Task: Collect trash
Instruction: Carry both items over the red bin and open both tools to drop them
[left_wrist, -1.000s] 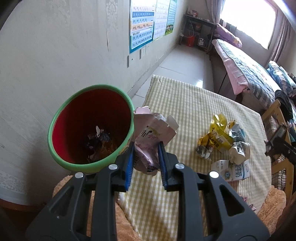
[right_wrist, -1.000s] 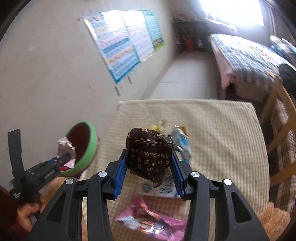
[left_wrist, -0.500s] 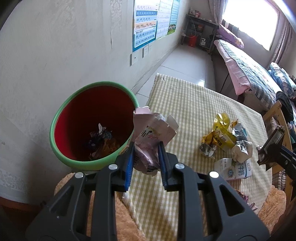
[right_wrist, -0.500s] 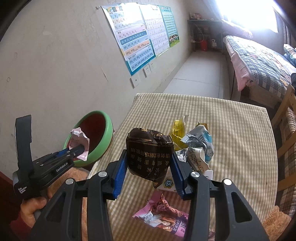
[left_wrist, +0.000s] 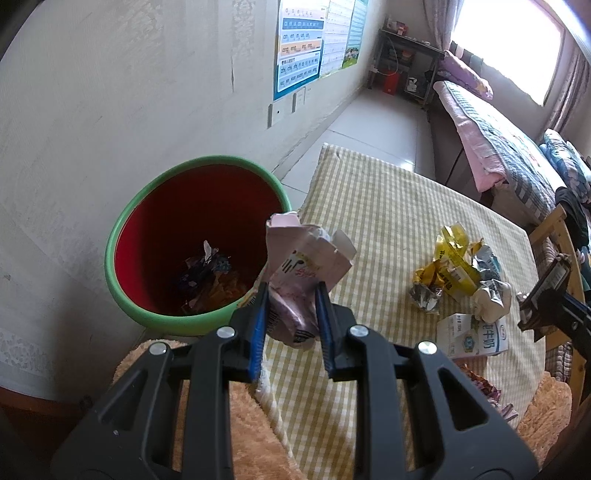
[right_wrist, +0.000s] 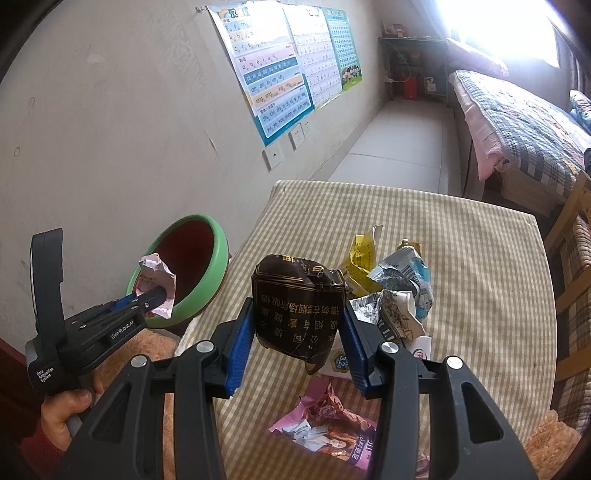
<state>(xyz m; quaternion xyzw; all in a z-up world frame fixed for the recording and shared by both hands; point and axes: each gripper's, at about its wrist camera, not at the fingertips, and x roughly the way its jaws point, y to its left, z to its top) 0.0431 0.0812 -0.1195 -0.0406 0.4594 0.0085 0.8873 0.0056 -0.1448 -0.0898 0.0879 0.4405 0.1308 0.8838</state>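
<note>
**Both tools loaded beside the green bin**

The left tool (left_wrist: 290, 314) is clamped on a crumpled pink carton (left_wrist: 303, 273), its jaws narrowed onto the carton's lower part, just beside the near rim of the green bin (left_wrist: 129, 229). The left wrist view looks into the bin's red inside, where dark scraps (left_wrist: 208, 273) lie at the bottom; the right wrist view shows only the bin's outer wall and part of the red lining.

The right tool (right_wrist: 297, 328) grips a dark brown wrapper (right_wrist: 299, 306) with gold lettering, its jaws held fairly wide by the wrapper, above the checked tabletop (right_wrist: 461, 240), well to the right of the bin. The left view catches just the edge of this tool at its right border and not what it holds.

Only the right view shows the hand (right_wrist: 64, 413) on the left tool's handle and a pink wrapper (right_wrist: 328, 432) lying on the tabletop. Both views show the heap of yellow and silver wrappers (left_wrist: 458, 266) beyond, away from the bin; the left view also shows a milk carton (left_wrist: 472, 336) lying beside that heap.
</note>
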